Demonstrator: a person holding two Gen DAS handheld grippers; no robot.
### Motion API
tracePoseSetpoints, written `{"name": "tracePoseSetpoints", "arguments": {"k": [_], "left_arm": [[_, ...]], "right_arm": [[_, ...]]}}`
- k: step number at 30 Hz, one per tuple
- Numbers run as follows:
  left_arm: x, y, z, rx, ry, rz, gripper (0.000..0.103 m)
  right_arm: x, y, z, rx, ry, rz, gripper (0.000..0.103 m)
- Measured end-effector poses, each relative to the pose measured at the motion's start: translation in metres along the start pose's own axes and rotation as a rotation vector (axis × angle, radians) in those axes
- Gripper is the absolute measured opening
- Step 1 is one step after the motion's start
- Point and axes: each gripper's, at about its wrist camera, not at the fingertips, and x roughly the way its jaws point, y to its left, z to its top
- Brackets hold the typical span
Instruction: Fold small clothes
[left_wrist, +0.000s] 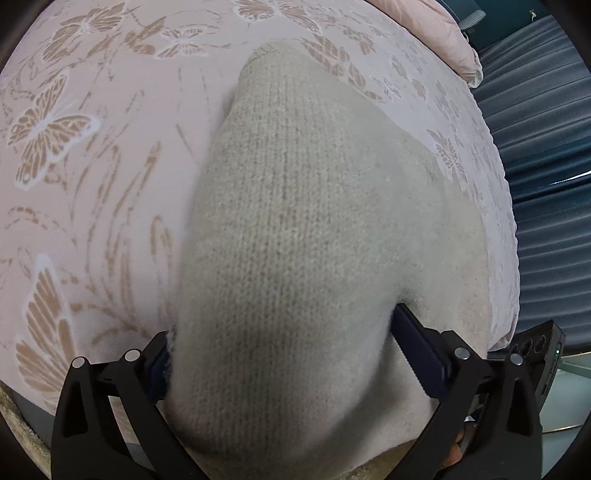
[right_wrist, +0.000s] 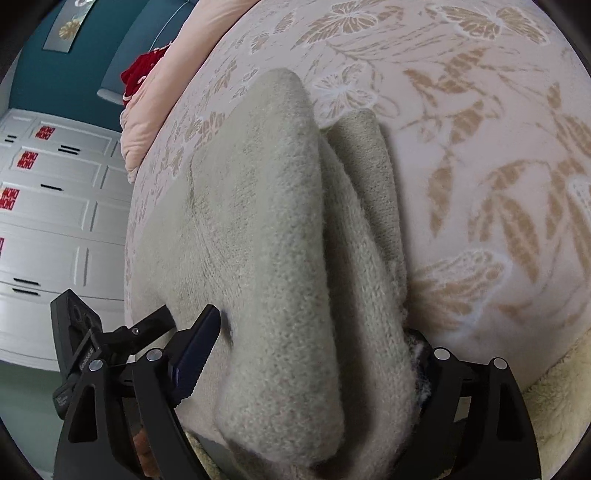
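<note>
Knitwear filled the left wrist view: one cream sweater (left_wrist: 295, 229) lay on the bed (left_wrist: 92, 166), whose pink cover carried tan butterflies. The left tongs (left_wrist: 280, 354) stood spread wide, a folded ridge of the sweater bulging up between the two fingers. The blue pad (left_wrist: 417, 343) on one side showed beside the wool; the other was mostly buried behind the knit, so the wool lay between the fingers but I judged it let go rather than pinched. A pink pillow (left_wrist: 454, 40) sat at the far corner of the bed.

From the right wrist view the same sweater (right_wrist: 280, 258) showed as a long folded roll with a second layer of it just beside, running away across the bed (right_wrist: 480, 166). The right tongs (right_wrist: 306, 354) were likewise spread, one blue pad (right_wrist: 195, 350) clear of the wool and the other hidden under the fuzzy edge. The left tongs (right_wrist: 122, 332) showed just beside them. One red garment (right_wrist: 135, 79) lay by the pillow (right_wrist: 147, 122), and white drawers (right_wrist: 51, 206) stood beyond.

My worry was that the thick, springy knit could slump open once left alone, or that fuzzy fibres might snag on the toothed pads as the tongs drew off and drag the fold askew.

Count: one sweater, two tongs, one pillow, one red garment.
</note>
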Motion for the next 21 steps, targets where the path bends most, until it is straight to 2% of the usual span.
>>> {"name": "tracePoseSetpoints", "arguments": {"k": [1,2,5,7,9,12,17,21], "left_arm": [[0.001,-0.004,0.001,0.012,-0.002,0.017,0.098],[0.001,-0.008,0.001,0.024,-0.004,0.030,0.098],[-0.003,-0.016,0.000,0.066,-0.002,0.054,0.088],[-0.009,-0.021,-0.001,0.092,0.002,0.061,0.079],[-0.016,-0.025,-0.002,0.118,0.003,0.068,0.065],[-0.028,-0.035,-0.003,0.164,-0.001,0.084,0.056],[-0.053,-0.055,-0.005,0.210,-0.033,0.046,0.053],[-0.070,-0.073,-0.007,0.250,-0.080,0.008,0.053]], "right_arm": [[0.000,-0.002,0.001,0.011,-0.002,0.015,0.082],[0.000,-0.002,0.001,0.017,-0.006,0.019,0.070],[-0.003,-0.004,0.001,-0.009,-0.003,0.001,0.043],[-0.008,-0.002,-0.001,-0.015,-0.012,0.019,0.037],[-0.016,0.007,-0.004,-0.044,-0.034,0.017,0.035],[-0.029,0.026,-0.007,-0.090,-0.068,0.027,0.034],[-0.058,0.060,-0.012,-0.208,-0.148,0.008,0.033],[-0.086,0.068,-0.011,-0.263,-0.219,-0.005,0.033]]}}
